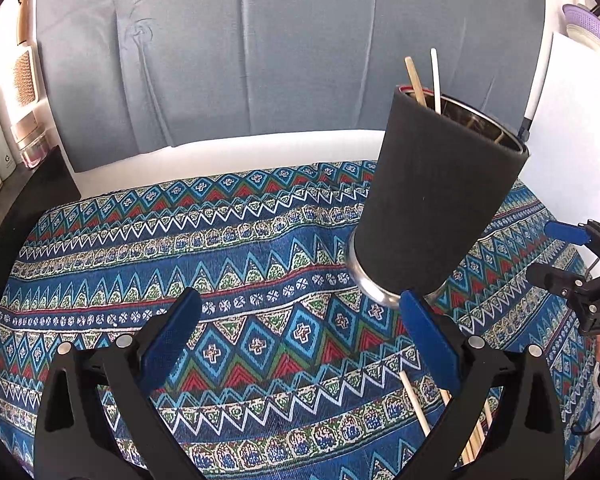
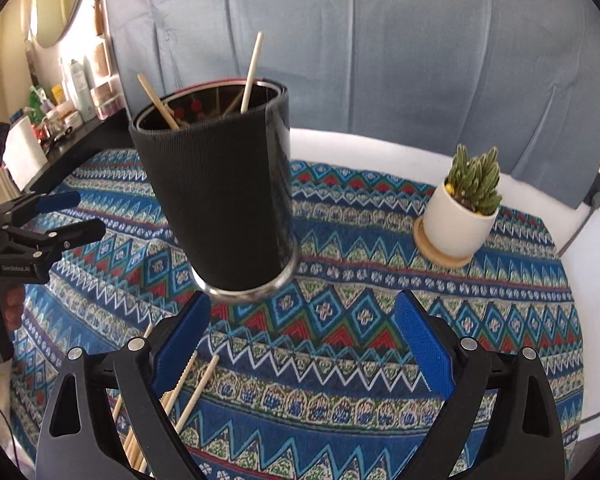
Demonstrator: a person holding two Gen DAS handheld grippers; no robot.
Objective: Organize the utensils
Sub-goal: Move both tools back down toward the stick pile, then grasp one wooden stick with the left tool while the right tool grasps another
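Both claws hang wide and hold nothing. The left gripper (image 1: 300,336) hovers over the patterned cloth (image 1: 228,248), its right finger just in front of the metal foot of the black cup (image 1: 440,200). The right gripper (image 2: 304,336) hovers near that cup, which stands upright with two chopsticks (image 2: 252,72) leaning inside. More loose chopsticks (image 2: 192,396) lie on the cloth near its left finger. A potted cactus (image 2: 466,208) sits far right.

Potted cactus (image 2: 466,204) on patterned tablecloth (image 2: 340,320), blue fabric backdrop (image 1: 260,60) behind.
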